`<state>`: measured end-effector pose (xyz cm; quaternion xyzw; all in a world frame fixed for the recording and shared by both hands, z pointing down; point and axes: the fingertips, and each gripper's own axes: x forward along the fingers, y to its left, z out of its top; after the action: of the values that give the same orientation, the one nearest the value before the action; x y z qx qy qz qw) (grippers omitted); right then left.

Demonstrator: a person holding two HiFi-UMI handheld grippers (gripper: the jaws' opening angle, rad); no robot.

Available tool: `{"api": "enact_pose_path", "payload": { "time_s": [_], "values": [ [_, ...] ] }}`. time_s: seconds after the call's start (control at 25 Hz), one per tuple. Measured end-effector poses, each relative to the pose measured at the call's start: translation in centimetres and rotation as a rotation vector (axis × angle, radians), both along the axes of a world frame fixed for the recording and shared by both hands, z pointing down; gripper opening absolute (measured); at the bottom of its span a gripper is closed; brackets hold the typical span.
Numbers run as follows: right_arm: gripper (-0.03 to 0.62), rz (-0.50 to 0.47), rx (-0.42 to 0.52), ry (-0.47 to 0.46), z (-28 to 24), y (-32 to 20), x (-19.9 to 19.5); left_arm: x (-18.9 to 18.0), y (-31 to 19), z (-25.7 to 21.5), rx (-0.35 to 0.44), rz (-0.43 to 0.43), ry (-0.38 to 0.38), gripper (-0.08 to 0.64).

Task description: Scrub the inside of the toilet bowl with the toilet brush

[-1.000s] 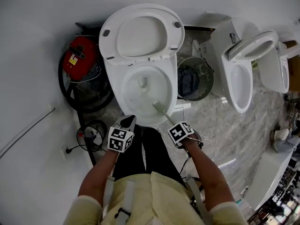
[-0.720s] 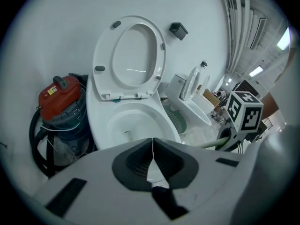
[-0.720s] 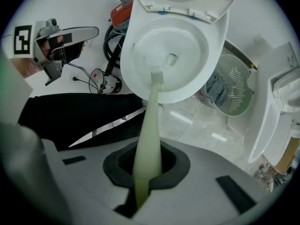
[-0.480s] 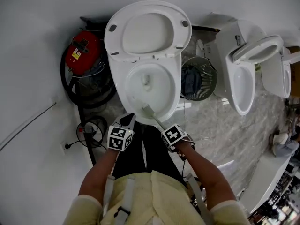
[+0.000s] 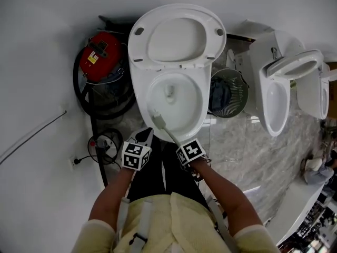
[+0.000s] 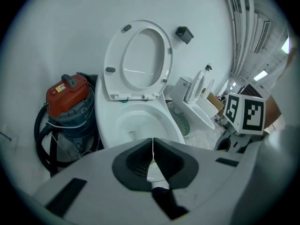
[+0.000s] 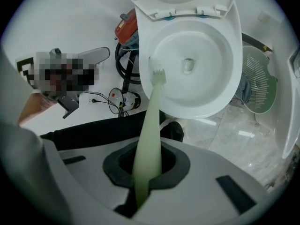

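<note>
A white toilet bowl (image 5: 174, 100) stands open, its seat and lid (image 5: 176, 36) raised against the wall. My right gripper (image 5: 185, 151) is shut on the pale green toilet brush (image 7: 150, 125). The brush head (image 5: 157, 119) rests on the bowl's front-left inner wall, seen in the right gripper view at the brush head (image 7: 158, 75). My left gripper (image 5: 143, 137) is shut and empty, hovering just before the bowl's front rim (image 6: 140, 108).
A red vacuum cleaner (image 5: 101, 59) with black hose stands left of the toilet. A wire waste basket (image 5: 229, 94) sits at its right, then two more toilets (image 5: 279, 96). A cable and plug (image 5: 102, 145) lie on the floor by my left gripper.
The brush head has swept from the bowl's front right to its front left. My right gripper moved left with it. The left gripper stayed in place.
</note>
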<state>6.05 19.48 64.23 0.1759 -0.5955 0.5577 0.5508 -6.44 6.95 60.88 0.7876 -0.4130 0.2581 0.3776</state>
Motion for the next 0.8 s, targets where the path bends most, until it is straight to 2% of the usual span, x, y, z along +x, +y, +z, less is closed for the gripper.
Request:
{"api": "enact_pose_path", "payload": {
  "time_s": [0.44, 0.8],
  "values": [
    [0.021, 0.060, 0.052, -0.047, 0.9, -3.8, -4.2, -2.1, -0.4, -0.3, 0.004, -0.040, -0.007, 0.012],
    [0.021, 0.181, 0.073, -0.068, 1.5, -7.7, -5.9, -2.7, -0.9, -0.9, 0.007, -0.043, -0.011, 0.012]
  ]
}}
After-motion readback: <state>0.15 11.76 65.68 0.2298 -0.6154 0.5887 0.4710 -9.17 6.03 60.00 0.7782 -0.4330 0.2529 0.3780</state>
